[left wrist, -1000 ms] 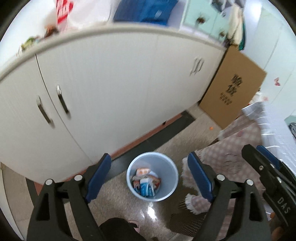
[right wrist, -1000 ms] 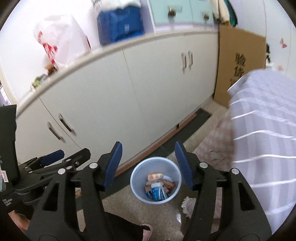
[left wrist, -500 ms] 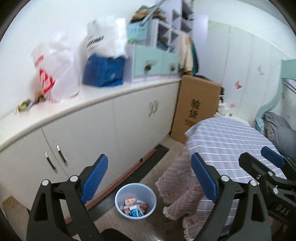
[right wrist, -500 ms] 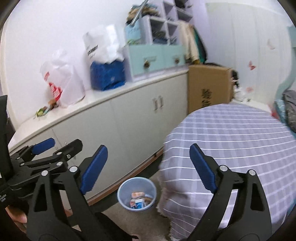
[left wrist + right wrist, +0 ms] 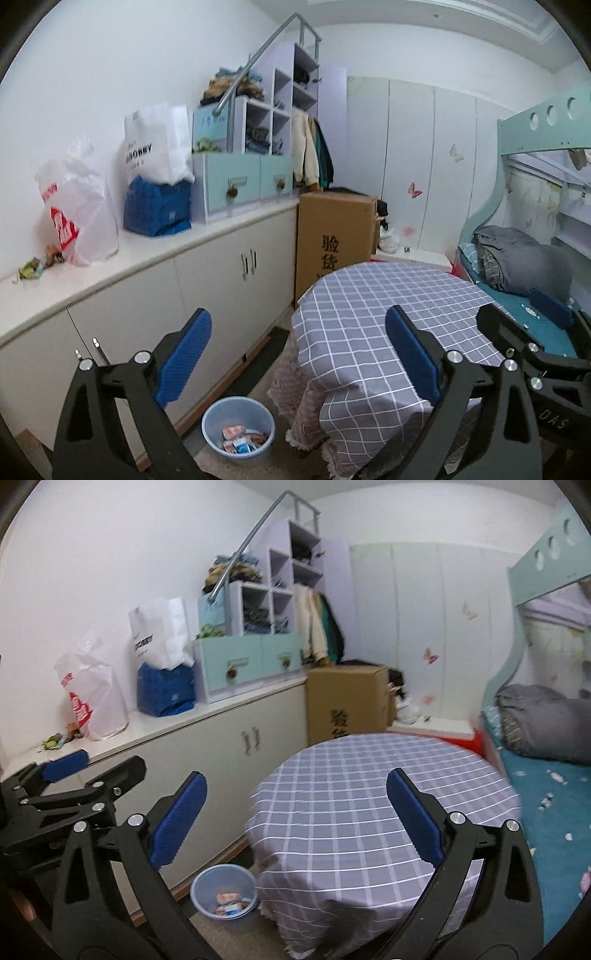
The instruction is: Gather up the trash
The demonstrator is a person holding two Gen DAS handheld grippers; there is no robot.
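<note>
Bin (image 5: 238, 417) holds wrappers; both grippers' fingers opening, empty — candies on bed (image 5: 554, 805) right view only.

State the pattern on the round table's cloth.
The tablecloth is grey-purple with a white grid check; clearest in right wrist view.

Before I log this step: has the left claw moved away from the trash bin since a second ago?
Yes. The left claw has lifted up and back: the bin now sits small and low beneath it, with the countertop in view.
</note>
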